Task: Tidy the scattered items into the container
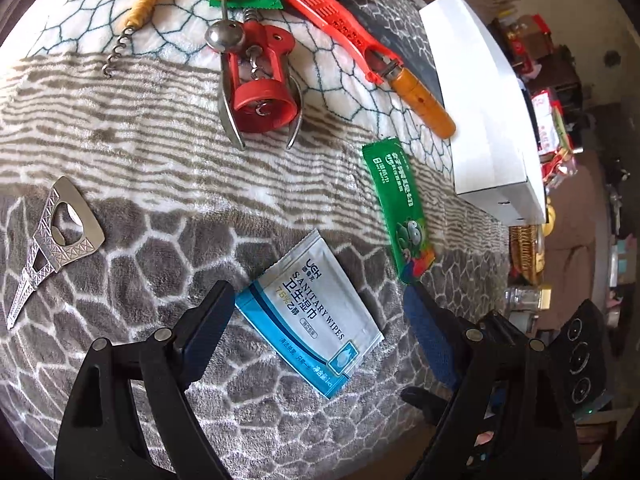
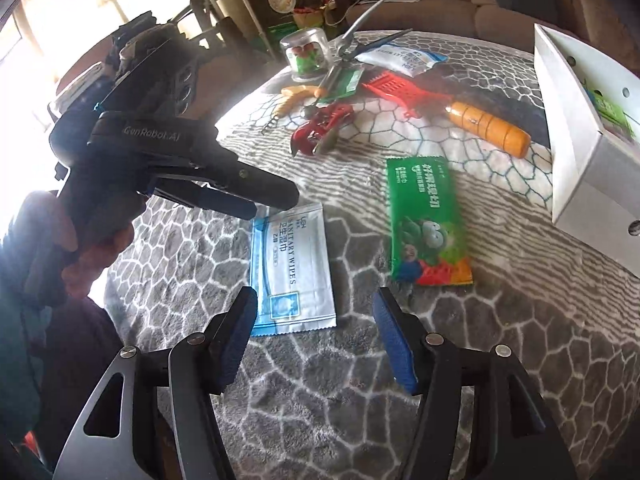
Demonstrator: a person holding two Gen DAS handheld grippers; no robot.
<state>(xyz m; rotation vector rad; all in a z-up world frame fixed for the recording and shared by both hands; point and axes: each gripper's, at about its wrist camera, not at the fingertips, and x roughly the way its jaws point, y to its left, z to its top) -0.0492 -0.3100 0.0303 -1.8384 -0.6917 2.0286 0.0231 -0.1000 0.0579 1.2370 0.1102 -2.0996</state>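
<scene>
1. Foil-and-plastic, flat and feather-light: from the left wrist view the sanitary wipes sachet (image 1: 310, 318) lies face up on the plush patterned blanket (image 1: 168, 168), directly ahead of the left gripper (image 1: 320, 312), whose jaws are spread wide with nothing between the pads. I judge the sachet limp and a little slick. With so little thickness to bite, a pinch across a short edge, pressing slightly into the soft pile, looks the best hold.

2. Same view, surroundings: a green wet-wipe packet (image 1: 398, 212) lies just beside the sachet, toward the white box (image 1: 488, 120), which I take to be the container. Farther off lie a red wing corkscrew (image 1: 260, 80), a wooden-handled corkscrew (image 1: 152, 0), a red grater-peeler with an orange handle (image 1: 360, 36) and an Eiffel-tower bottle opener (image 1: 52, 236). These are rigid and heavier. None blocks the sachet.

3. Right wrist view: the right gripper (image 2: 314, 340) is released, jaws apart and empty, low over the blanket (image 2: 520, 320) near the sachet's (image 2: 290, 266) closest edge. The left gripper (image 2: 276, 200), held in a hand (image 2: 92, 256), hovers over the sachet's far end. The two tools are close enough to crowd each other.

4. Same view, around: the green packet (image 2: 430, 220) lies between sachet and box (image 2: 576, 152). The box is open toward this side, with something green already inside. A clear jar (image 2: 306, 54) and another white sachet (image 2: 400, 58) sit at the far edge, well apart.
</scene>
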